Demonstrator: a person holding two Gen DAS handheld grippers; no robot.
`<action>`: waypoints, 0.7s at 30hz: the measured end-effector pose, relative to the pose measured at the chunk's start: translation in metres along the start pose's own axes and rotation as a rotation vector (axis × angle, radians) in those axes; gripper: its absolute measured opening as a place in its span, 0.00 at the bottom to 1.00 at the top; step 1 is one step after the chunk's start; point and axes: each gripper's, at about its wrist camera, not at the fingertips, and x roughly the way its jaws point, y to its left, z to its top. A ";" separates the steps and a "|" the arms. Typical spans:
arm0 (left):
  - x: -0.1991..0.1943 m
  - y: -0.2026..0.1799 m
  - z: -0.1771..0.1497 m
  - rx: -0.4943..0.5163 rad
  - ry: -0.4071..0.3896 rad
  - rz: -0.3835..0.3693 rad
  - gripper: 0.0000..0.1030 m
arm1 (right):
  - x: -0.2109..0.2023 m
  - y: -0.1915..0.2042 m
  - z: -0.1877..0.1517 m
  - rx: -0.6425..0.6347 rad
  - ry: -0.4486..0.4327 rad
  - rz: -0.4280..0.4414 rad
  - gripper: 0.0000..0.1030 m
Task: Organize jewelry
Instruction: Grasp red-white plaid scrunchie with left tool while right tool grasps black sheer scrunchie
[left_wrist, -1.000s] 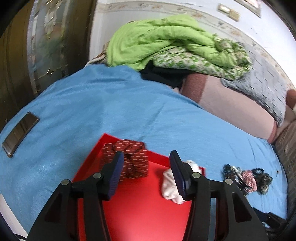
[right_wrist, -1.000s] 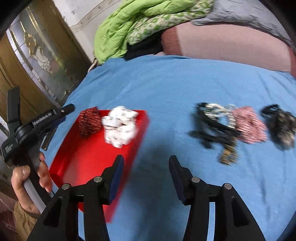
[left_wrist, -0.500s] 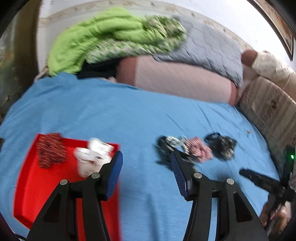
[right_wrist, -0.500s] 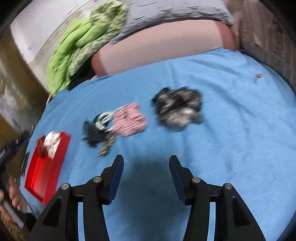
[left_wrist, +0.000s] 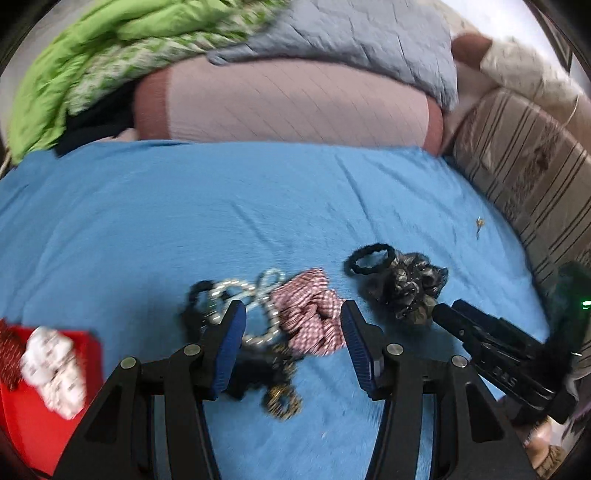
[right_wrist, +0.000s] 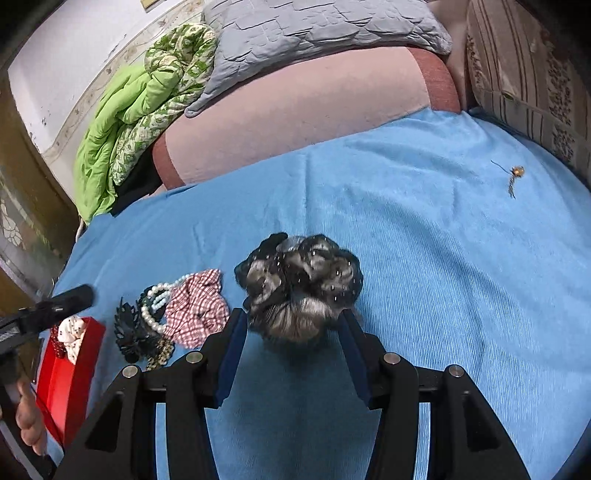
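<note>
On the blue bedspread lie a black-grey scrunchie (right_wrist: 301, 282), a red checked scrunchie (right_wrist: 195, 308), a pearl string (right_wrist: 157, 304) and dark pieces (right_wrist: 131, 334). My right gripper (right_wrist: 291, 341) is open, its jaws on either side of the black-grey scrunchie's near edge. My left gripper (left_wrist: 293, 341) is open above the red checked scrunchie (left_wrist: 312, 314) and pearl string (left_wrist: 255, 299). A red tray (left_wrist: 33, 417) at the lower left holds a white scrunchie (left_wrist: 53, 369) and a dark red one. The black-grey scrunchie (left_wrist: 410, 290) and a black hair band (left_wrist: 369, 258) lie to the right.
A small gold earring (right_wrist: 515, 173) lies apart at the far right of the bedspread. A pink bolster (left_wrist: 288, 103), grey quilt (right_wrist: 314, 26) and green blanket (right_wrist: 122, 110) line the back. A striped cushion (left_wrist: 528, 184) bounds the right side.
My left gripper swung right from the red tray to the jewelry pile. My right gripper swung right and closed in on the black-grey scrunchie. Both stayed open.
</note>
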 end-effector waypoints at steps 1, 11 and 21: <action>0.010 -0.005 0.002 0.011 0.016 0.000 0.51 | 0.002 -0.002 0.001 0.005 0.001 0.003 0.54; 0.072 -0.031 0.005 0.125 0.140 0.023 0.24 | 0.025 -0.014 0.009 0.043 0.029 0.028 0.41; 0.047 -0.028 0.000 0.070 0.095 -0.022 0.02 | 0.017 -0.013 0.007 0.064 0.027 0.061 0.05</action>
